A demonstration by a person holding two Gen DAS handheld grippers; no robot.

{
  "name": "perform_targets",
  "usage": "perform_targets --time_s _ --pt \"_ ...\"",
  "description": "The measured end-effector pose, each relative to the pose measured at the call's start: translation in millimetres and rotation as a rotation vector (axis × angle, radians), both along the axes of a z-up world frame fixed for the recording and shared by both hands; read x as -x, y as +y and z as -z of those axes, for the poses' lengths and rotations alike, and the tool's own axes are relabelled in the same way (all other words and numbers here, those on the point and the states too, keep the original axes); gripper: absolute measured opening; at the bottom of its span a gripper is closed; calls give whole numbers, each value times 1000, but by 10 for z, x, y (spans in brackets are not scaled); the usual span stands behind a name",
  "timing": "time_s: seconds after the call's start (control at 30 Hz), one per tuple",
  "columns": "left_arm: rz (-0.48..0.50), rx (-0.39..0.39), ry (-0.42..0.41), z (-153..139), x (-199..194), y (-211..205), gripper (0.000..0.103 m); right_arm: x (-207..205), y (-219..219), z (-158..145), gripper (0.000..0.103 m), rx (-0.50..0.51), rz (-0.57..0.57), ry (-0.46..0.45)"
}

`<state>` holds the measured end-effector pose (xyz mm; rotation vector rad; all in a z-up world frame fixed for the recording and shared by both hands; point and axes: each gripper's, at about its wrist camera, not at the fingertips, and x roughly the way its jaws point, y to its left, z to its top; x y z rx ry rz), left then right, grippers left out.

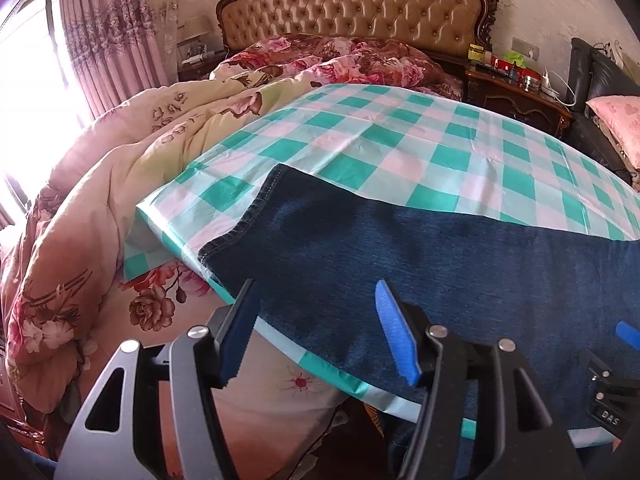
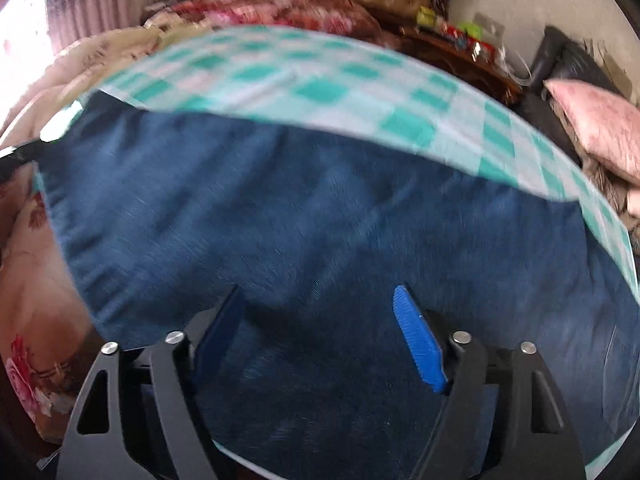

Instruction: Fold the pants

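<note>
Dark blue denim pants [image 1: 400, 240] lie flat on a board covered with a green-and-white checked cloth [image 1: 400, 132], with one stitched hem pointing at the board's left corner. My left gripper [image 1: 316, 284] hovers open over the near edge of the pants, close to that hem, with nothing pinched between its blue pads. The right wrist view is blurred. It shows the pants [image 2: 280, 208] filling most of the frame, and my right gripper [image 2: 318, 292] open just above the denim. A blue pad of the right gripper [image 1: 626, 334] shows at the right edge of the left wrist view.
The board rests on a bed with a floral quilt [image 1: 100, 200] heaped at the left and a tufted headboard [image 1: 352, 0] behind. A cluttered nightstand [image 1: 520, 92] and a pink pillow [image 1: 616, 120] on a black seat stand at the right. Curtains [image 1: 104, 32] hang at the far left.
</note>
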<state>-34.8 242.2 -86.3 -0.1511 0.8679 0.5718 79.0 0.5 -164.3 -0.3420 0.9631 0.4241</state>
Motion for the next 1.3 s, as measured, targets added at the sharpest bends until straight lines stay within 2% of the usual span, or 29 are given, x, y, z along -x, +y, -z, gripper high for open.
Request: perform_targets --time_s 0.1,0.17,0.2,0.27,0.3,0.37,0.4,0.43,0.47,0.5,0.53,0.57,0.63,0.7,0.73,0.77,0.8,0.83,0.9,0.97,1.03,1.07,1.2,1.3 --pt "43 31 -19 33 -53 -38 64 -27 -12 23 74 -10 2 4" --pt "168 122 -44 135 -222 -66 64 -56 -32 40 78 -20 11 13" --pt "214 150 -38 181 -306 -70 64 -68 -43 45 79 -25 12 19" --pt "381 219 -28 315 -597 -119 63 -58 -41 49 79 -22 9 13" --pt "433 226 -8 386 -735 -127 62 -56 -41 44 79 -23 12 11" --pt "475 180 58 530 -982 -130 47 -46 -40 41 81 -23 14 8" --pt "496 193 80 610 -1106 -66 47 -48 -43 41 81 -25 12 10" --pt "492 216 81 653 -1179 20 53 -54 -48 41 81 -26 9 13" --pt "479 245 74 667 -1225 132 52 -54 -48 39 82 -27 4 15" --pt "470 260 73 669 -1255 236 45 -60 -54 35 82 -29 0 21" --pt "461 243 85 648 -1296 363 28 -65 -57 29 82 -30 -4 28" --pt "460 250 87 641 -1316 434 16 -72 -61 21 82 -31 -9 35" --pt "424 301 83 640 -1336 737 2 -109 -93 -38 80 -56 -12 39" --pt "362 262 87 598 -1303 928 2 -188 -131 -127 75 -83 -2 37" --pt "295 184 103 560 -1271 1024 6 -250 -143 -189 74 -96 4 30" --pt "240 125 110 524 -1239 1108 24 -330 -143 -242 74 -99 10 15" --pt "197 97 105 489 -1188 1201 32 -420 -133 -275 74 -90 15 2" --pt "113 82 107 453 -1103 1346 43 -495 -123 -291 71 -84 18 -2" --pt "-26 73 101 384 -914 1545 46 -724 -87 -293 64 -73 31 -13" --pt "-59 101 63 304 -715 1617 46 -923 -30 -223 53 -46 34 -13" --pt "-55 113 17 215 -476 1546 51 -1142 14 -77 47 6 53 0" --pt "-38 125 -4 189 -381 1483 52 -1184 8 -81 47 -11 55 -16" --pt "86 172 -95 167 -11 1050 53 -1356 12 -54 50 5 95 -40" --pt "220 152 -119 267 143 526 53 -1244 -58 -141 53 -54 110 -35"
